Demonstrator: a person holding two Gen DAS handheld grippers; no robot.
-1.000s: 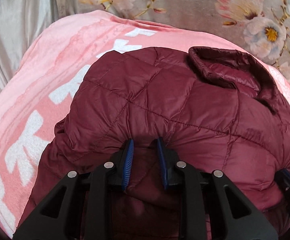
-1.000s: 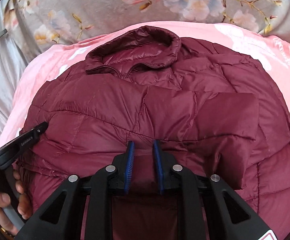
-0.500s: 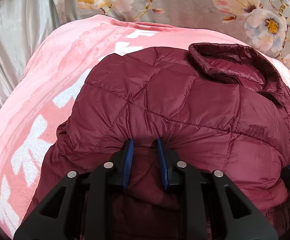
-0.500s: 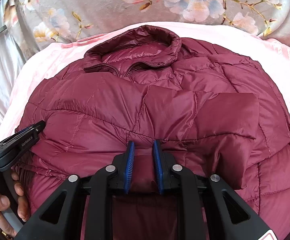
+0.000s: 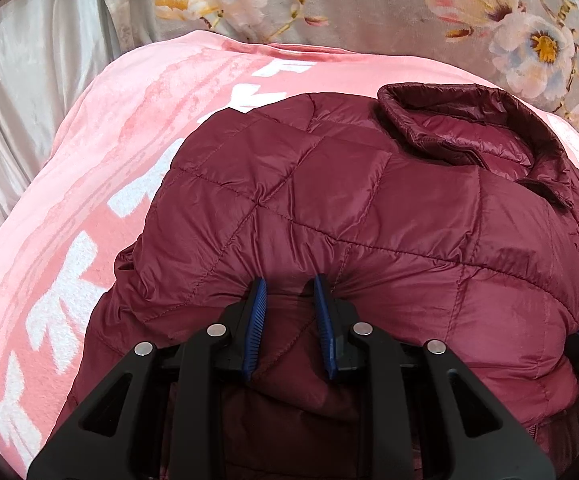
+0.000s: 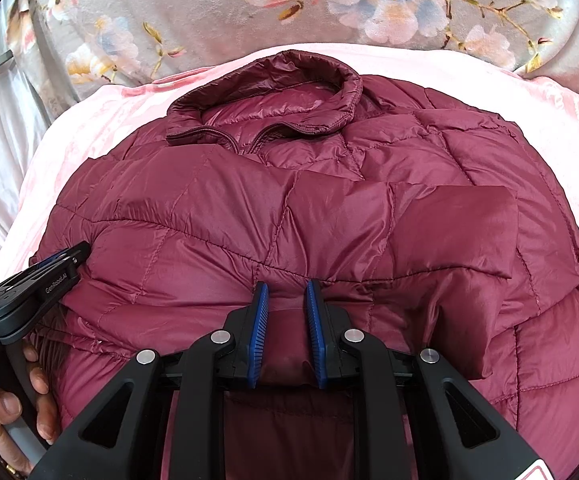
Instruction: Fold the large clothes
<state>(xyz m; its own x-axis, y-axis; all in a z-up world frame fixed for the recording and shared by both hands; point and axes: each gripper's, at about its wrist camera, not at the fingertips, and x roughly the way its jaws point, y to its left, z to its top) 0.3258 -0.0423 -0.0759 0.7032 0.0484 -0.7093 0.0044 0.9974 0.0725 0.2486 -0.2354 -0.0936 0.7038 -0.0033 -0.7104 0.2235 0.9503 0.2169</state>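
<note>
A maroon quilted puffer jacket (image 5: 369, 216) lies on a pink blanket, collar at the far end, and it also shows in the right wrist view (image 6: 289, 216). My left gripper (image 5: 289, 284) is shut on a fold of the jacket's near hem at the left side. My right gripper (image 6: 287, 288) is shut on the jacket's near hem further right. The hem is lifted over the body. The left gripper also shows at the left edge of the right wrist view (image 6: 61, 264). A sleeve (image 6: 457, 232) lies folded across the right front.
The pink blanket (image 5: 89, 184) with white patterns covers the bed. A grey floral cloth (image 6: 329, 12) lies behind the collar. Grey satin fabric (image 5: 29, 92) hangs at the far left. The person's hand (image 6: 5, 404) holds the left tool.
Both grippers have carried the jacket's hem a little forward toward the collar. The collar sits lower and closer in both views. The grip is unchanged.
</note>
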